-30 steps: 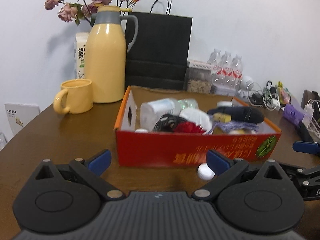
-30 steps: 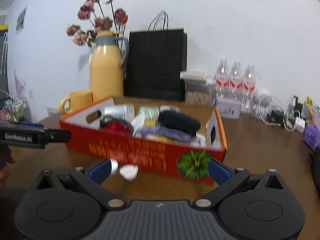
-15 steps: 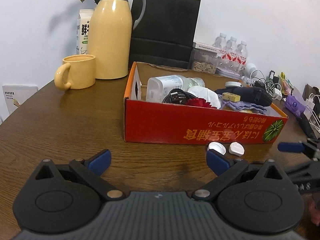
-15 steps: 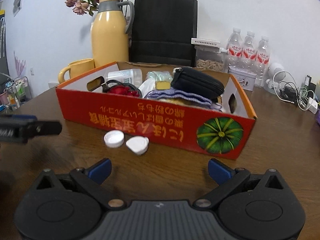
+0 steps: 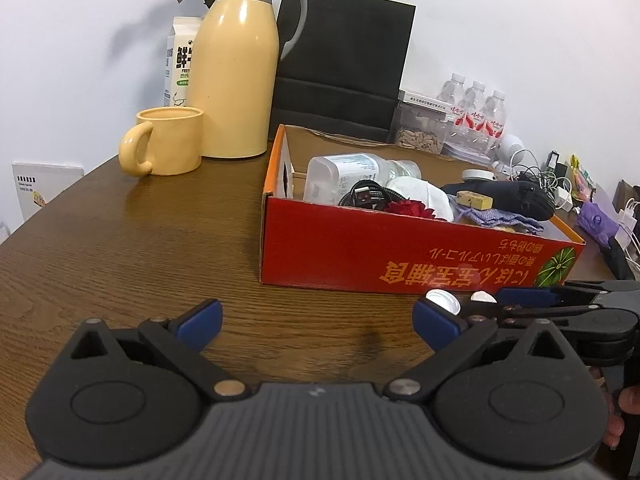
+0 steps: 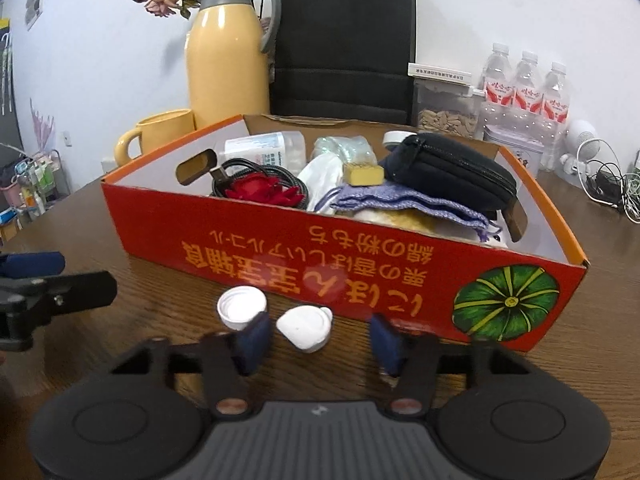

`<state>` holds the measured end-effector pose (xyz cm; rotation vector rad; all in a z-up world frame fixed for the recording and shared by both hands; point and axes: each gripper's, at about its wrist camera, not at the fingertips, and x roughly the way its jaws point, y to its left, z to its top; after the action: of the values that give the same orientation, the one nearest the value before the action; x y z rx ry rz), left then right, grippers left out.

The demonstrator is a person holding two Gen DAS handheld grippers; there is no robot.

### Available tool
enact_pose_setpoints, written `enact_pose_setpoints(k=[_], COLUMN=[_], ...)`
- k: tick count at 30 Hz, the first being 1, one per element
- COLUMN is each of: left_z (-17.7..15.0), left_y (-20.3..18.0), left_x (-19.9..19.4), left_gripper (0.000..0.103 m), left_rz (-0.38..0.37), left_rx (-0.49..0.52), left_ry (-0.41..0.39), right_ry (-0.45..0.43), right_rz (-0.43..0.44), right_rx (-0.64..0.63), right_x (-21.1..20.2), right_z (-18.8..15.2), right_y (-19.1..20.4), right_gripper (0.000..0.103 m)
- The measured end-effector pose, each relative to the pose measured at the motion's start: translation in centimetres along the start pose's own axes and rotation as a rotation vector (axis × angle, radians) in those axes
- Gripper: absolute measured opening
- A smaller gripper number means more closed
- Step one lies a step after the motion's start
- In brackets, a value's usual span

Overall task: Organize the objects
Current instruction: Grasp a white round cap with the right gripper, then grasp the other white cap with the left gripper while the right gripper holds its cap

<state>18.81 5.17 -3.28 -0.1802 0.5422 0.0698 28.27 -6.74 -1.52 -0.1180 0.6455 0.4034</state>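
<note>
A red cardboard box [image 6: 280,248] [image 5: 400,256] on the brown table holds a black pouch [image 6: 452,170], a cable, a red flower, a bottle and cloths. Two white caps lie on the table in front of it: a round one [image 6: 241,306] [image 5: 442,300] and an oval one [image 6: 306,328] [image 5: 484,297]. My right gripper [image 6: 320,340] is low over the table with its jaws closing around the oval cap; the pads stand apart from it. The round cap sits just outside its left finger. My left gripper [image 5: 316,320] stands open and empty over bare table, left of the caps.
Behind the box stand a yellow thermos [image 5: 236,72], a yellow mug [image 5: 168,144], a milk carton [image 5: 180,64], a black paper bag [image 5: 344,60], a jar of seeds [image 5: 420,128] and water bottles [image 5: 476,108]. Cables and chargers [image 5: 540,176] crowd the right edge.
My right gripper moved forward and down to the two caps, and its jaws narrowed from wide open to either side of the oval cap. The left gripper barely moved.
</note>
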Motion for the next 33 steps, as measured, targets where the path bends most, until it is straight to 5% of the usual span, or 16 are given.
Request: enact_pose_setpoints(k=[2, 21, 33], left_z=[0.0, 0.1, 0.5], left_y=[0.0, -0.5, -6.1], left_x=[0.0, 0.2, 2.8], left_gripper=[0.103, 0.103, 0.103], left_rz=[-0.003, 0.0, -0.027], left_rx=[0.0, -0.003, 0.066], left_ry=[0.001, 0.003, 0.059], right_ry=[-0.009, -0.105, -0.182], right_rz=[0.01, 0.029, 0.0], right_rx=[0.001, 0.024, 0.065], right_x=[-0.1, -2.3, -5.2], right_z=[-0.1, -0.7, -1.6], right_y=[0.0, -0.8, -4.5], right_gripper=[0.027, 0.027, 0.027])
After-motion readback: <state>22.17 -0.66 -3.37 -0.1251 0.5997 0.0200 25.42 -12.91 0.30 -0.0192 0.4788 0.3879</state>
